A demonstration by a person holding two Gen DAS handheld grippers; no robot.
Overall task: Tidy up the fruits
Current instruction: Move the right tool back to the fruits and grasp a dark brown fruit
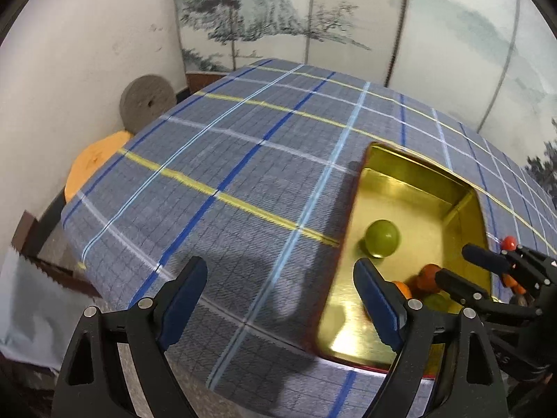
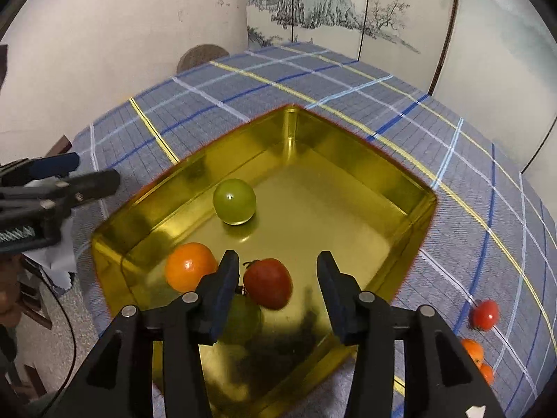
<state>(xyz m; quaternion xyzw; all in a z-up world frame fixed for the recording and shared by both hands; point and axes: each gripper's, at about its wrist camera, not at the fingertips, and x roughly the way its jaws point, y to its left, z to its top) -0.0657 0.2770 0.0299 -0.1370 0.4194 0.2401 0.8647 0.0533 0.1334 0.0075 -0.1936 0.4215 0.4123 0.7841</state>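
Note:
A gold metal tin (image 2: 410, 188) sits on the plaid tablecloth. Inside it lie a green grape (image 2: 234, 201), an orange fruit (image 2: 189, 266), a red tomato (image 2: 268, 283) and a second green fruit (image 2: 245, 318) partly hidden behind my fingers. My right gripper (image 2: 278, 273) is open just above the tomato, touching nothing. My left gripper (image 1: 280, 277) is open and empty over the cloth at the tin's (image 1: 463, 205) left side. In the left wrist view the grape (image 1: 382, 238) and the right gripper (image 1: 459, 264) show inside the tin.
On the cloth to the right of the tin lie a red tomato (image 2: 485, 314) and two orange fruits (image 2: 472, 348). A painted folding screen (image 2: 348, 3) stands behind the table. A grey disc (image 1: 148, 101) and an orange cushion (image 1: 92, 160) lie beyond the table's left edge.

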